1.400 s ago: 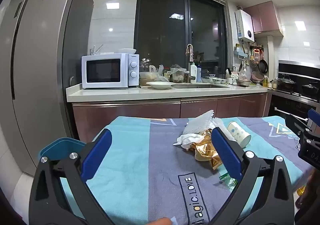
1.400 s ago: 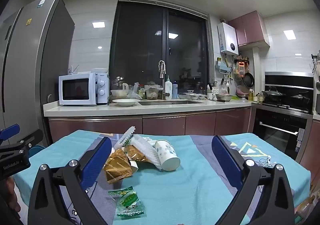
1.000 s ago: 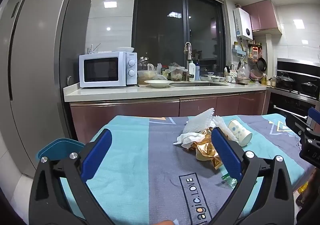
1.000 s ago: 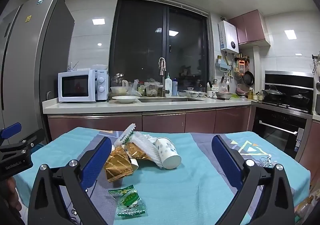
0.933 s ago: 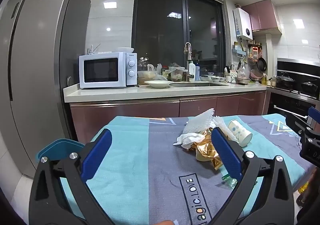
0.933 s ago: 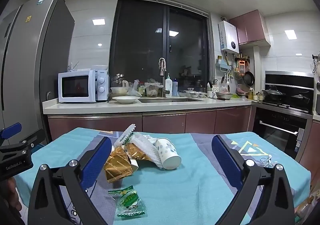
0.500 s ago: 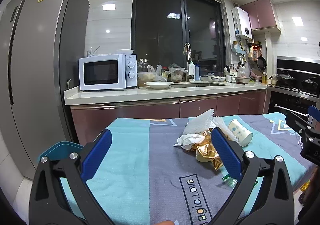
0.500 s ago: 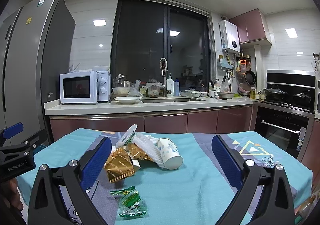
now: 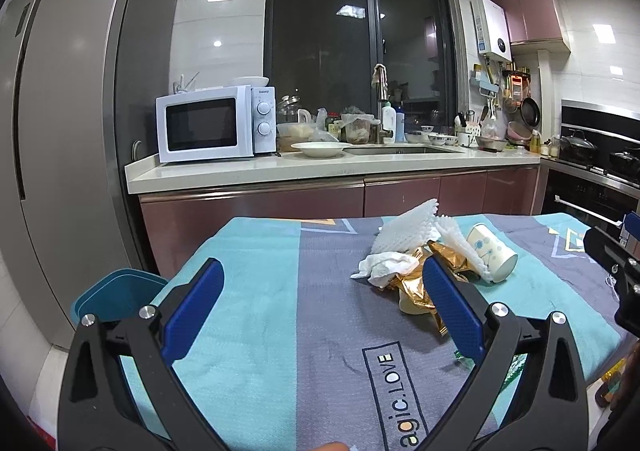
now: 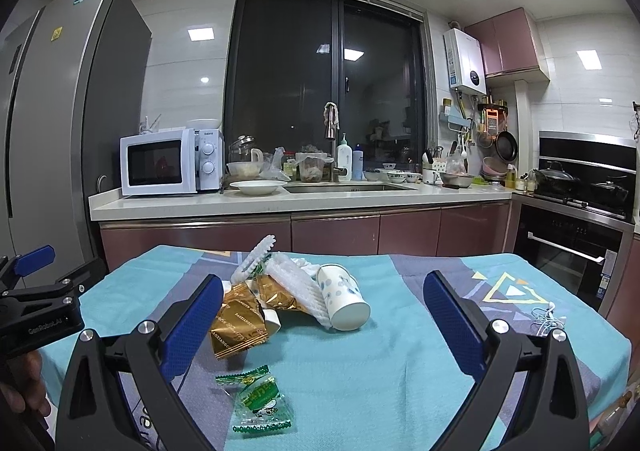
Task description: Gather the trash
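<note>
A pile of trash lies on the table's teal and grey cloth [image 10: 400, 351]: a tipped paper cup [image 10: 344, 297], white foam netting [image 10: 292, 283], gold wrappers [image 10: 238, 321] and a green candy wrapper [image 10: 260, 399]. In the left wrist view the pile shows as the cup [image 9: 492, 251], foam netting [image 9: 408, 229], a crumpled tissue [image 9: 386, 265] and gold wrappers [image 9: 416, 287]. My left gripper [image 9: 322, 289] is open and empty, above the cloth left of the pile. My right gripper [image 10: 324, 311] is open and empty, with the pile between and beyond its fingers.
A blue bin [image 9: 116, 295] stands on the floor left of the table, beside the grey fridge [image 9: 72, 131]. A counter [image 10: 280, 203] with a microwave [image 10: 170, 163], bowl and sink runs behind. White earphones [image 10: 548, 319] lie at the cloth's right edge. An oven [image 10: 568, 251] is at right.
Both views have shifted only slightly. The trash has not moved and both grippers stay open.
</note>
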